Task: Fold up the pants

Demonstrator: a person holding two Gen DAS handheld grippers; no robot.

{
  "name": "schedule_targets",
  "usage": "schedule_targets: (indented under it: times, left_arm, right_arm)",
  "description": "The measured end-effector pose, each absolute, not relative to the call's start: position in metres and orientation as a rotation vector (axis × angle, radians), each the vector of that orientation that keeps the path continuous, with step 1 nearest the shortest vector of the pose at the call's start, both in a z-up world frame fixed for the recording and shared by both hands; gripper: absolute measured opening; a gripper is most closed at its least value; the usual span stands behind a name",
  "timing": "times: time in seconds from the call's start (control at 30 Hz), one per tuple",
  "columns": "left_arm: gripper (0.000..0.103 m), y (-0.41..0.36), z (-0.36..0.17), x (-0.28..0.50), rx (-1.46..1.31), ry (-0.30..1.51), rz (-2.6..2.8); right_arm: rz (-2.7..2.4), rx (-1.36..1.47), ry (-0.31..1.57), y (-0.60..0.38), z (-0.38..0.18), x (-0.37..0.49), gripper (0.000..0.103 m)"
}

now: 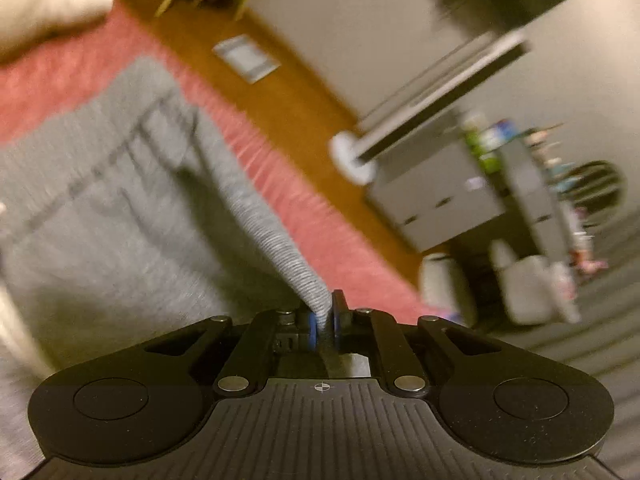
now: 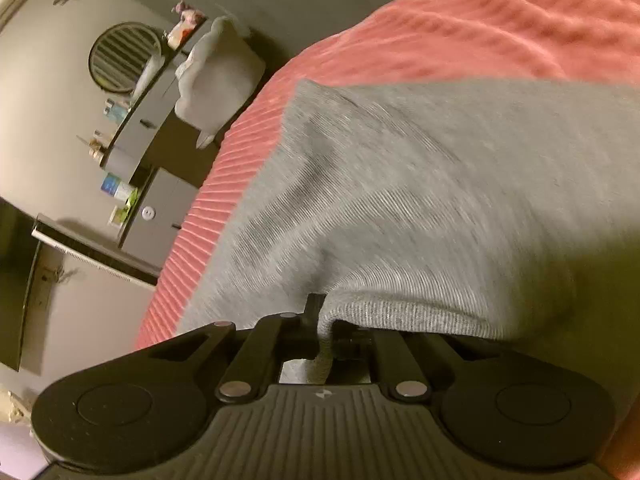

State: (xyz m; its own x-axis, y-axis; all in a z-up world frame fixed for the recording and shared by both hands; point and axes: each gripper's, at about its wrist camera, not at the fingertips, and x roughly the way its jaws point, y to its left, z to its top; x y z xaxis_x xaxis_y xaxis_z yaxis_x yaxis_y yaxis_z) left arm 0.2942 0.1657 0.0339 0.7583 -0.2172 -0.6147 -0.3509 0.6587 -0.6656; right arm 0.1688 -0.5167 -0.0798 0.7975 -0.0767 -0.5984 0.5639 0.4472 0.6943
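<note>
A ribbed red bedspread (image 1: 288,184) covers the bed, with a brown wooden floor (image 1: 256,92) beside it in the left wrist view. Gray pants (image 2: 420,184) lie spread across the red bedspread (image 2: 460,28), their fabric rising toward both tools. The left gripper (image 1: 325,322) is clenched on a ribbed band of the pants (image 1: 120,200), the cloth pinched between its blue-edged pads and drawn taut from the bed. The right gripper (image 2: 326,326) grasps another ribbed edge of the pants, which drapes over its right finger. A gray dresser (image 2: 160,216) stands by the wall, a round mirror (image 2: 120,58) above it; both views are motion-blurred.
</note>
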Motion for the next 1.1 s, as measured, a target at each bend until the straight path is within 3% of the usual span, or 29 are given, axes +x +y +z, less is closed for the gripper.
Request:
schedule_targets:
  times: [0.1, 0.23, 0.47, 0.57, 0.6, 0.63, 0.7, 0.73, 0.8, 0.87, 0.9, 0.97, 1.1]
  left_arm:
    - [0.009, 0.166, 0.077, 0.218, -0.815, 0.588, -0.017]
    - [0.011, 0.162, 0.082, 0.113, -0.735, 0.553, -0.057]
    - [0.011, 0.165, -0.025, 0.044, -0.823, 0.831, 0.081]
    - [0.022, 0.169, -0.031, 0.049, -0.811, 0.804, 0.111]
    - [0.035, 0.172, -0.027, 0.052, -0.797, 0.791, 0.15]
    - [0.049, 0.176, -0.024, 0.054, -0.799, 0.77, 0.177]
    - [0.06, 0.182, -0.02, 0.06, -0.818, 0.739, 0.22]
    - [0.061, 0.187, -0.021, 0.066, -0.83, 0.741, 0.243]
    - [0.058, 0.201, -0.021, 0.075, -0.877, 0.742, 0.28]
    - [0.035, 0.212, -0.025, 0.083, -0.933, 0.757, 0.326]
    - [0.011, 0.213, -0.027, 0.09, -0.949, 0.772, 0.343]
    - [0.013, 0.218, -0.015, 0.097, -0.949, 0.744, 0.318]
    - [0.012, 0.209, 0.034, 0.1, -0.814, 0.548, 0.199]
  right_arm:
    - [-0.329, 1.018, 0.394, -0.524, -0.038, 0.153, 0.005]
    - [-0.26, 0.943, 0.25, -0.536, -0.002, 0.104, 0.005]
    - [-0.405, 0.852, 0.534, -0.538, -0.07, 0.064, 0.005]
    - [-0.44, 0.896, 0.564, -0.535, -0.094, 0.061, 0.007]
    - [-0.444, 0.915, 0.546, -0.534, -0.095, 0.06, 0.007]
    - [-0.443, 0.938, 0.538, -0.535, -0.095, 0.06, 0.011]
    - [-0.423, 0.97, 0.532, -0.534, -0.095, 0.064, 0.022]
    - [-0.415, 0.97, 0.535, -0.535, -0.095, 0.069, 0.029]
    - [-0.412, 0.948, 0.544, -0.531, -0.095, 0.075, 0.032]
    - [-0.421, 0.916, 0.559, -0.529, -0.094, 0.088, 0.032]
    - [-0.432, 0.898, 0.574, -0.53, -0.093, 0.093, 0.028]
    - [-0.464, 0.845, 0.629, -0.527, -0.082, 0.106, 0.007]
    - [-0.392, 0.831, 0.484, -0.533, -0.036, 0.105, 0.005]
